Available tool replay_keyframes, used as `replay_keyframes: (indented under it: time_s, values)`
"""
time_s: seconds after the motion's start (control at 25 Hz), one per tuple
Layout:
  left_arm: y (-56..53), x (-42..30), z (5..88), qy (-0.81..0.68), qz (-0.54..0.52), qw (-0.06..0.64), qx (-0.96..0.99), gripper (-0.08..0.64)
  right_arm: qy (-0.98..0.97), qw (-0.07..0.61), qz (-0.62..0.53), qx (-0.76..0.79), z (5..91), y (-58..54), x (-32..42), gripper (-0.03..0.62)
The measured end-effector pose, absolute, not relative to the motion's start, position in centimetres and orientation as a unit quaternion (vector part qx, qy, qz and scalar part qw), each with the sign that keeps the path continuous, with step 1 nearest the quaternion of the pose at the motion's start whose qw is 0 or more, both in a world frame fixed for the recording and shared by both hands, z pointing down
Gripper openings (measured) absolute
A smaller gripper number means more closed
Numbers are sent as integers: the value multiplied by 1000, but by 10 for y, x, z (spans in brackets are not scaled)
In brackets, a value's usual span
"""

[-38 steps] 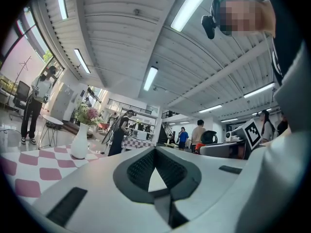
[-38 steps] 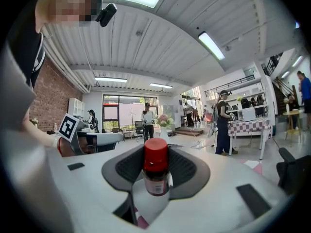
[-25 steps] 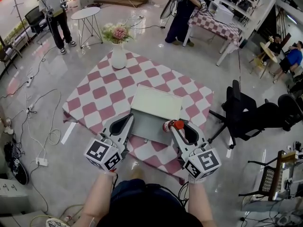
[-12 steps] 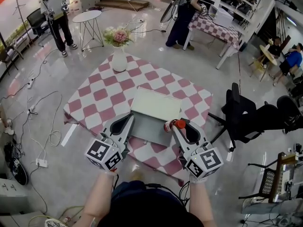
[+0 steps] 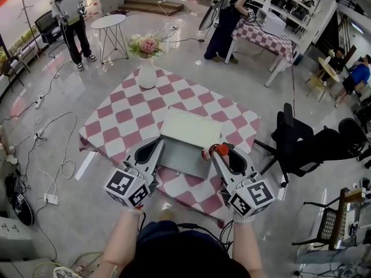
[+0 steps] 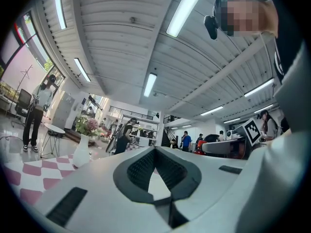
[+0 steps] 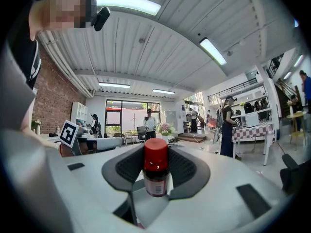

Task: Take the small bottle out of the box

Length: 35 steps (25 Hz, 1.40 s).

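Cloth (image 5: 124,117) in red and white checks covers the table (image 5: 235,126), whose near corner lies under both grippers. The left gripper (image 5: 155,145) has its jaws brought together on nothing. Just beyond the tips sits a grey box (image 5: 184,156), its pale lid (image 5: 191,127) open toward the far side. A white vase (image 5: 146,74) of pink flowers (image 5: 145,42) stands at the table's far corner. Around the table spreads a pale, glossy floor (image 5: 64,91) strewn with cables (image 5: 43,133), and a black office chair (image 5: 304,143) stands to the right. Farther off are a round white side table (image 5: 109,21), a person (image 5: 71,16) standing beside it, and a second checked table (image 5: 266,33) with another person (image 5: 223,16) at it. The small bottle (image 7: 155,174) is pinched between the pads of the right gripper (image 5: 215,153), at the box's right edge as the head view shows it. It stands upright, red cap (image 7: 155,154) on top, its long axis running up and down, square to the level jaws.
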<state>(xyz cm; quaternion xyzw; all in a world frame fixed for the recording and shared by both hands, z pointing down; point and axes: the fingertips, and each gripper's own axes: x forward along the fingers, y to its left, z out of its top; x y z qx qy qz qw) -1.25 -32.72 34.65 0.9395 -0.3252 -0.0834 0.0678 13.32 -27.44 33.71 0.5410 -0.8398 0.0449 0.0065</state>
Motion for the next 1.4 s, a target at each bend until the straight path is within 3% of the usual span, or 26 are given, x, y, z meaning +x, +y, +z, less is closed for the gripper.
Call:
replay_keyframes:
  time_s: [1.4]
  values:
    - [-315,-25,325,-339,-102,51,934,14,-843,-2,32,537,319,-263,131,147]
